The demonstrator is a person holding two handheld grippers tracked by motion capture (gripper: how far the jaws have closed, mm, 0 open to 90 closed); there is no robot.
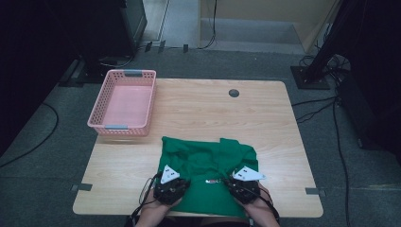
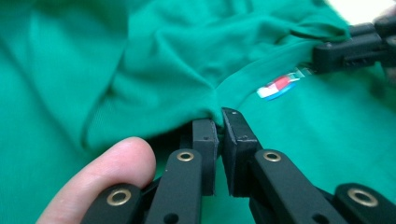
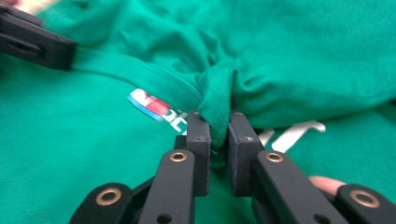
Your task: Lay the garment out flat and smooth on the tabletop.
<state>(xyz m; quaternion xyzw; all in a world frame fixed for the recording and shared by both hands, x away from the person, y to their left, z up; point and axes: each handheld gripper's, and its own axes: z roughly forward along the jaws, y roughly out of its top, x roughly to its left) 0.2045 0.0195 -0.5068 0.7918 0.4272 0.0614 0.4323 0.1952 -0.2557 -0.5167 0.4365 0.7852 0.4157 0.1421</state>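
Setting: a pale wooden table (image 1: 198, 111) seen from above, dark floor with cables around it.
Green shirt (image 1: 208, 177): crumpled at the near edge of the table, between the person's two hands, with a red, white and blue neck label (image 2: 279, 87) showing.
Left gripper (image 2: 220, 122): jaws pressed together on a fold of the shirt's collar band; a fingertip (image 2: 105, 179) rests beside them.
Right gripper (image 3: 216, 128): jaws pinching a bunched fold of the collar, just right of the label.
Pink basket (image 1: 124, 101): on the table's far left corner, well apart from the shirt.
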